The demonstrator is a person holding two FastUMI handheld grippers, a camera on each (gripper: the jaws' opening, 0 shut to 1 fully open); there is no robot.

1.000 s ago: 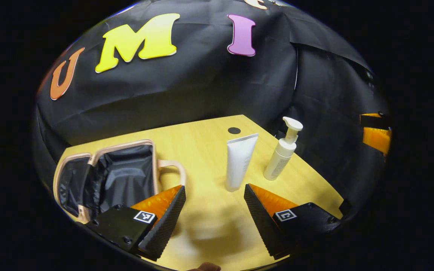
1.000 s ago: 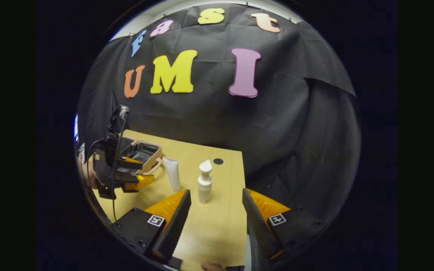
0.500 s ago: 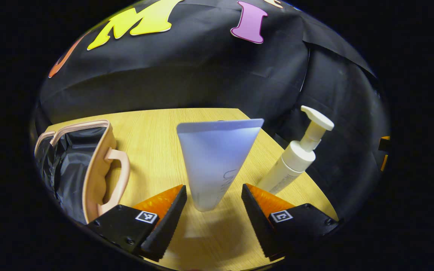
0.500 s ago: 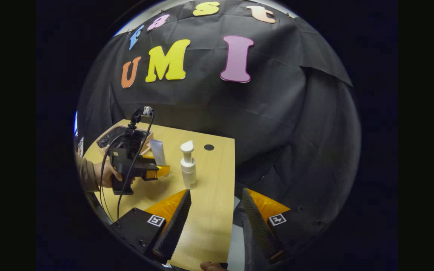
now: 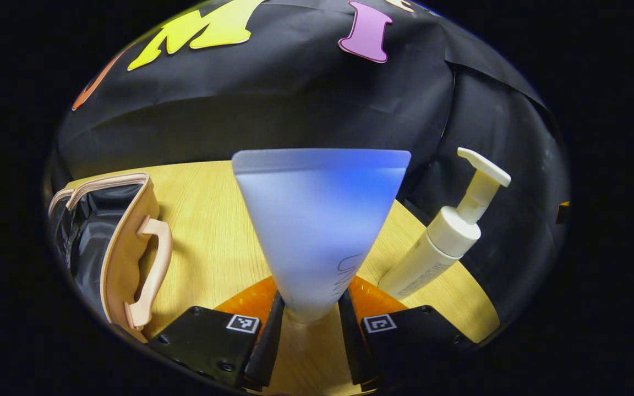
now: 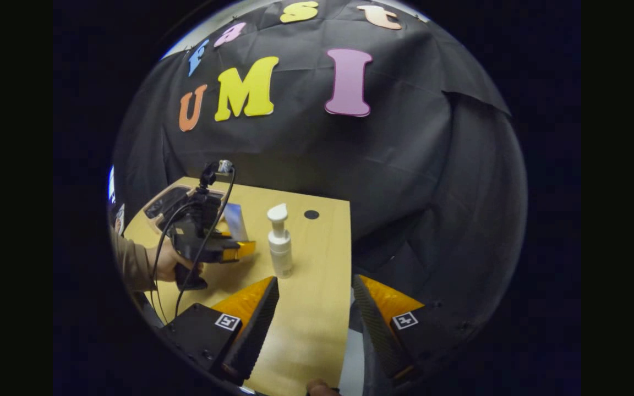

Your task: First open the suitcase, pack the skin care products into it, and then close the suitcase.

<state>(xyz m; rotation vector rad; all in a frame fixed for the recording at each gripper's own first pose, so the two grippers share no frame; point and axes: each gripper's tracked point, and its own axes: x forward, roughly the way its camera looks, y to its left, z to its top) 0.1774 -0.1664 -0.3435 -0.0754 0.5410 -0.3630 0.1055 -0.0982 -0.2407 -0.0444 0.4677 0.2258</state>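
In the left gripper view, the left gripper [image 5: 309,330] clamps both fingers on the base of the upright pale-blue plastic squeeze tube [image 5: 320,220]. The open pink suitcase with black lining [image 5: 124,242] lies at nine o'clock on the light wooden table [image 5: 212,231], and the white pump bottle [image 5: 443,242] stands at three o'clock. In the right gripper view, the right gripper [image 6: 314,324] hangs wide apart, holding nothing.

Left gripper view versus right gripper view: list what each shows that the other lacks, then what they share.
Left gripper view: the left gripper closed on the lower end of the tube, and the handle of the suitcase. Right gripper view: a hand holding that gripper, the open right gripper over the table, and a dark round spot. Shared: tube, pump bottle, open suitcase, table.
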